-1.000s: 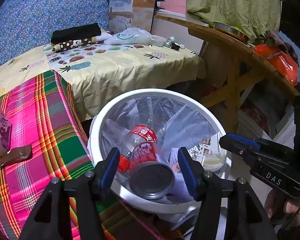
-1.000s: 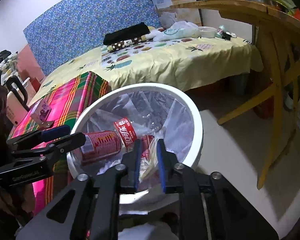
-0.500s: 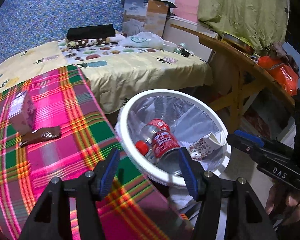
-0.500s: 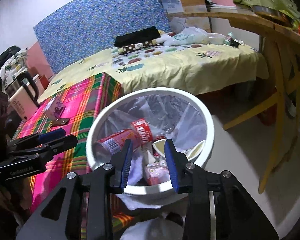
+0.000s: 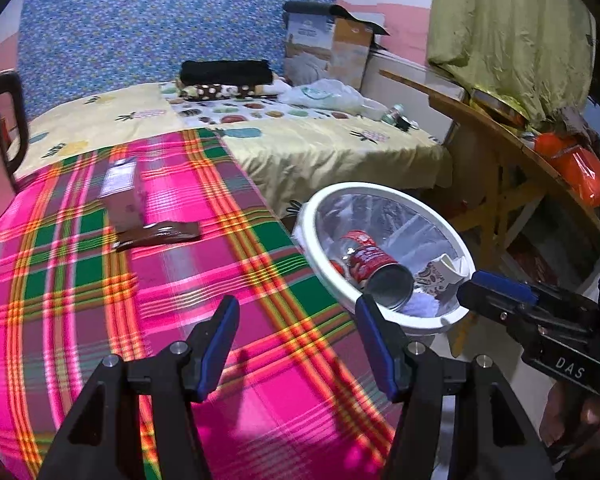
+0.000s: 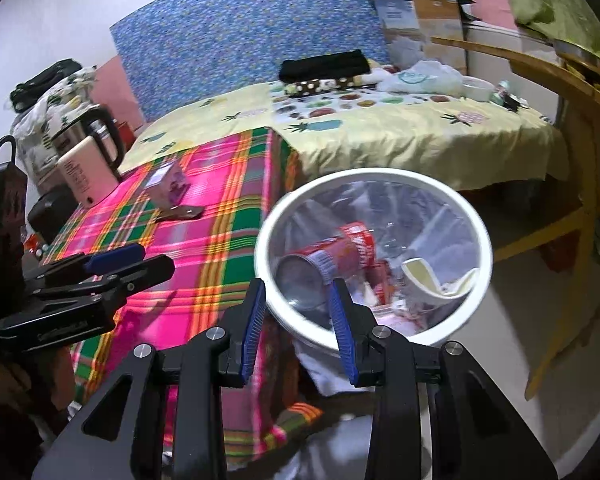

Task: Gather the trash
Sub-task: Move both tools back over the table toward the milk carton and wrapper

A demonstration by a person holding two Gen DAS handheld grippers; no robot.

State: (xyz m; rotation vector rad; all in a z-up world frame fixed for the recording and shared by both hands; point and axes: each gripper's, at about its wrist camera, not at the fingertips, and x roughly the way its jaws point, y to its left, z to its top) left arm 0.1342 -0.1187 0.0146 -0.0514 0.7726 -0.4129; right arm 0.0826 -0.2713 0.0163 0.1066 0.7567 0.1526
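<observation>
Since a second ago both views have been swung away from the white bin (image 5: 384, 258) toward the plaid-covered table (image 5: 100, 300); the bin, then centred under both tools, is now seen at 3 o'clock in the left wrist view and just past the right tool's tips in the right wrist view. A red can (image 5: 374, 270), a paper cup (image 5: 440, 272) and a red-labelled bottle are seen lying inside its clear liner, so that load is judged delivered and another pickup is judged to be starting. The left gripper (image 5: 296, 340) is held wide and empty, angled down over the cloth. The right gripper (image 6: 296, 320), narrow a second ago, is now parted to a middling gap with nothing between its pads, its tips over the bin's near rim. Trash left on the table: a brown wrapper (image 5: 158, 236) and a small pink carton (image 5: 120, 196), touching or nearly so, at 11 o'clock from the left gripper and well apart from it. The carton is smeared by motion blur. A hand (image 5: 572, 420) is seen gripping the right tool's handle at 4 o'clock.
</observation>
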